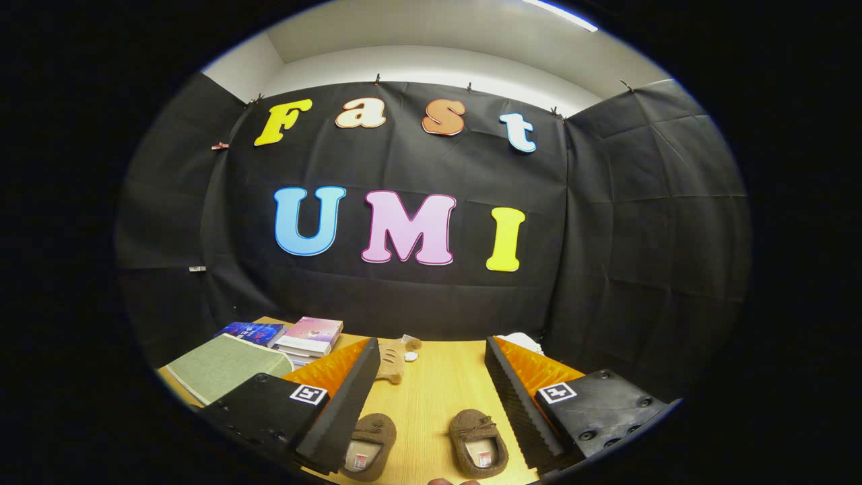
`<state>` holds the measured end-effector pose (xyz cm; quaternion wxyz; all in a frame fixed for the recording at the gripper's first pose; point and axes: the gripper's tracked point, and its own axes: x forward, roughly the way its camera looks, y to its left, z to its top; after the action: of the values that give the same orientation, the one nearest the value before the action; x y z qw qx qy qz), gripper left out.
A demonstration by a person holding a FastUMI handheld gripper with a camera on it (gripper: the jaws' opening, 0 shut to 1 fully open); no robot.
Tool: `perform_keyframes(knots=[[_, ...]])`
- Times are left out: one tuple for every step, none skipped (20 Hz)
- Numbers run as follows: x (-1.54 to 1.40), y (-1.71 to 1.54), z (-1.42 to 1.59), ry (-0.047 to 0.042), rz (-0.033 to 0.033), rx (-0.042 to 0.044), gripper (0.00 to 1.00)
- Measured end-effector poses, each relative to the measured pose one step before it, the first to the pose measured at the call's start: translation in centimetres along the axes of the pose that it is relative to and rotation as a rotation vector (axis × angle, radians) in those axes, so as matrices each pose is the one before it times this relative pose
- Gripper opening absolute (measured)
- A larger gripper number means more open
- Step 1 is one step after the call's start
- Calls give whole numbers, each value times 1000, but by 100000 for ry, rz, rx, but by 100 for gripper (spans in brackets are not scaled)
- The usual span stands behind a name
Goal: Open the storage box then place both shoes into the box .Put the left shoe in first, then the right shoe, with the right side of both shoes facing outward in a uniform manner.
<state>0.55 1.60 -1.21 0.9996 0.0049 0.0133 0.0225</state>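
Tongs (431, 404) spread wide above a wooden desk (438, 384), gripping nothing. Between the two fingers, two small brown slipper-like shoes side by side on the desk, toes pointing away: left one (369, 444) close beside the left finger and partly tucked under it, right one (479, 442) near the right finger. Farther ahead between the fingers, a tan plush toy (396, 358). Beyond the left finger, a stack of books (308, 339) and a grey-green fabric-covered flat item (219, 367), possibly the storage box; cannot tell. Beyond the right finger, something white (524, 341), mostly hidden.
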Motion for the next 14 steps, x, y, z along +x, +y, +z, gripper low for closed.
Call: perform_keyframes(knots=[[100, 217, -35, 244, 483, 357, 98], [69, 201, -155, 189, 581, 213, 98], [27, 184, -102, 453, 514, -78, 98], [103, 91, -257, 626, 695, -94, 98], [17, 210, -121, 828, 1204, 91, 97], [122, 486, -288, 951, 1761, 829, 98], [88, 358, -228, 1069, 1609, 1339, 97], [138, 248, -300, 1353, 1315, 1372, 98], [191, 273, -214, 1069, 1598, 1183, 97], [308, 496, -189, 693, 1959, 750, 98], [351, 472, -129, 343, 2278, 45, 97], [402, 383, -165, 314, 2478, -167, 98], [409, 465, -325, 964, 3153, 249, 97], [359, 640, -598, 1786, 3655, 750, 97]])
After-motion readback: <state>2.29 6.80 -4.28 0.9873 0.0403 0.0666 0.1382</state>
